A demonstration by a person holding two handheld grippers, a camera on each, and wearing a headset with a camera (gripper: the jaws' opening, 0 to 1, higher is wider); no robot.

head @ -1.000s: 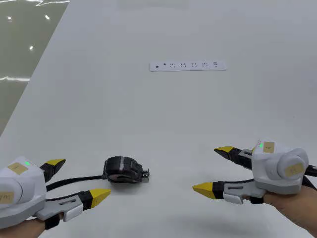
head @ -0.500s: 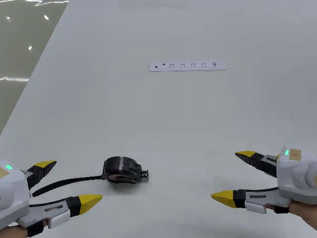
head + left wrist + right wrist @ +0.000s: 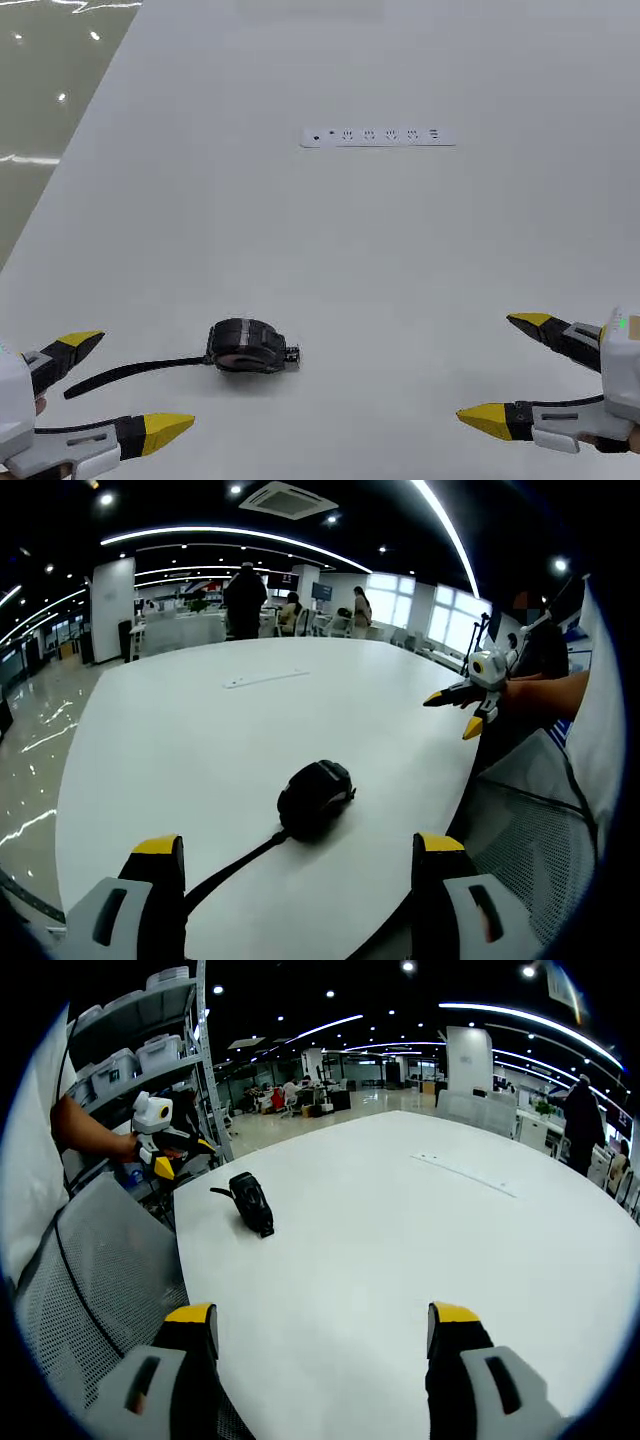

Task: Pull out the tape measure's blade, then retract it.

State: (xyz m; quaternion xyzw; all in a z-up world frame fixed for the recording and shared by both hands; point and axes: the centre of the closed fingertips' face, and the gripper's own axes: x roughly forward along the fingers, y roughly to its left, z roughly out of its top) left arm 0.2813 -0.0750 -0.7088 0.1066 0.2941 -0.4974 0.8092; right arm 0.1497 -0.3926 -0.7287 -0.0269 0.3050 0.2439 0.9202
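left gripper [image 3: 130, 382]: jaws spread wide, nothing between them, yellow tips apart.
right gripper [image 3: 500, 367]: jaws released too, wide gap, holding nothing.
tape measure [image 3: 250, 346]: black case lying on the white table [image 3: 400, 250], ahead of the left gripper's jaws and just off their tips, not touched. In the left gripper view it sits between the two jaw lines, out in front [image 3: 316, 797].
blade: hook end sits against the case on the side facing the right gripper.
strap [image 3: 130, 374]: black, runs from the case back toward the left gripper, passing between its jaws flat on the table.
tape vs right gripper: well apart; in the right gripper view the case [image 3: 252, 1201] lies far ahead and off to the left jaw's side.
grippers vs each other: well apart, tape measure between them, nearer the left one.
power strip [image 3: 378, 136]: white, flat on the table, far beyond both sets of jaws.
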